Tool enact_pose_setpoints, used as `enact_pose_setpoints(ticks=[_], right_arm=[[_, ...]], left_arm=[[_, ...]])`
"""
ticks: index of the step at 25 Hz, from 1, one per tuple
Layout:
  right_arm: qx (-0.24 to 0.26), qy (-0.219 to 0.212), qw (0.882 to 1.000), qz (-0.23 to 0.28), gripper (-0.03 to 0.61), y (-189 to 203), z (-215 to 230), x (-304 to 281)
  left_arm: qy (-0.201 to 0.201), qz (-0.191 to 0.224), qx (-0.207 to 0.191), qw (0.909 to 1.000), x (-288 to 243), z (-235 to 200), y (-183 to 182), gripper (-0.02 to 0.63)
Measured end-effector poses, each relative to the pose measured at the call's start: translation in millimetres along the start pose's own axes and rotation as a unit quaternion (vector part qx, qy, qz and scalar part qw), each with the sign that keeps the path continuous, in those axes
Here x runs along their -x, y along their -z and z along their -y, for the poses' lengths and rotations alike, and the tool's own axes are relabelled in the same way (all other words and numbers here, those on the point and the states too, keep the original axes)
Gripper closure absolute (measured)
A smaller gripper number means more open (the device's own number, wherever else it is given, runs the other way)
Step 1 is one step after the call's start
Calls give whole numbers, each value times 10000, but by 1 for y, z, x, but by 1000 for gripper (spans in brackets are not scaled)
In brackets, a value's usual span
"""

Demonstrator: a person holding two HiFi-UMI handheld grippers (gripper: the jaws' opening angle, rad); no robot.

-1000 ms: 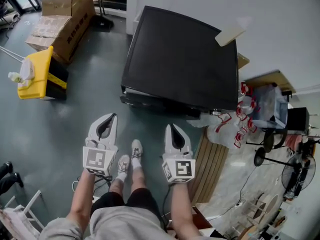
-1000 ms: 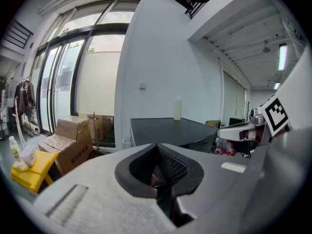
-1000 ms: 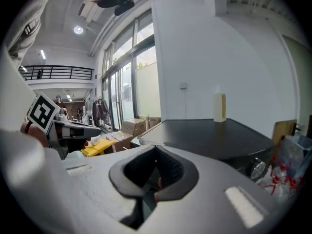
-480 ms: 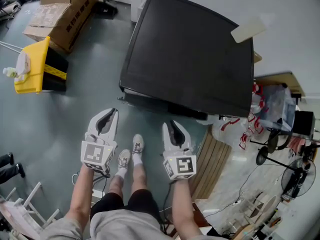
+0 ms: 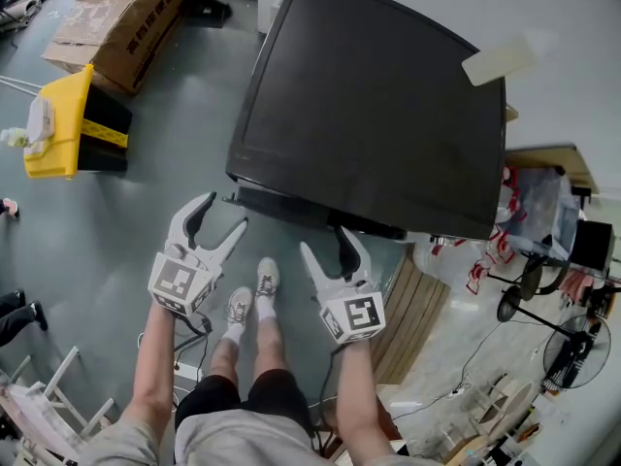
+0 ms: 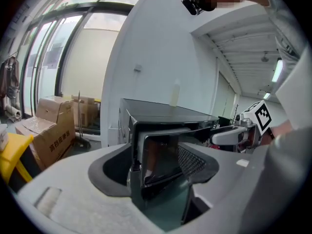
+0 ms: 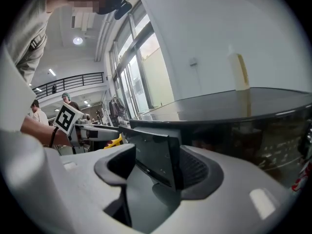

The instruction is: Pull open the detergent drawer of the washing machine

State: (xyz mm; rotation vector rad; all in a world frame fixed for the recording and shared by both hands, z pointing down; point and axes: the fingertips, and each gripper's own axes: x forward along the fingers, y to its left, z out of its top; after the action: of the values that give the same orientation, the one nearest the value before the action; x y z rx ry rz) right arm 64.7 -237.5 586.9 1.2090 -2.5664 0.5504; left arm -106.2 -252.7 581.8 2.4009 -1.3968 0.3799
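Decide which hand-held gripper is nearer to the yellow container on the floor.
Left. The left hand-held gripper is right of the yellow container and lower in the head view. The right hand-held gripper lies farther right again, by the washing machine's front.

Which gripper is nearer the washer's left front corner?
The left gripper: its jaws frame the washer corner; the right gripper sits farther along the front. Both have just opened, gripping nothing.

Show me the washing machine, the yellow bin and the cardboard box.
washing machine (image 5: 369, 105), head view, dark top panel.
yellow bin (image 5: 63, 151), head view, yellow side.
cardboard box (image 5: 121, 22), head view, top flap.
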Motion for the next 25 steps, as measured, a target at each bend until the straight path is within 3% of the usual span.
enact_pose_setpoints(ticks=[7, 9, 15, 18, 25], right_arm=[[114, -138, 9998, -38, 305, -2, 0, -11], [240, -195, 9995, -59, 305, -3, -5, -13], [404, 125, 9991, -37, 327, -4, -3, -15], [393, 268, 9989, -38, 373, -3, 0, -15], [400, 327, 9986, -78, 374, -1, -2, -15]], left_arm=[[184, -74, -141, 9997, -12, 3, 0, 325], [264, -117, -228, 9993, -13, 5, 2, 380], [174, -108, -363, 9991, -13, 5, 6, 411], [106, -56, -357, 9993, -12, 4, 3, 411], [40, -146, -334, 9993, -10, 4, 8, 411]])
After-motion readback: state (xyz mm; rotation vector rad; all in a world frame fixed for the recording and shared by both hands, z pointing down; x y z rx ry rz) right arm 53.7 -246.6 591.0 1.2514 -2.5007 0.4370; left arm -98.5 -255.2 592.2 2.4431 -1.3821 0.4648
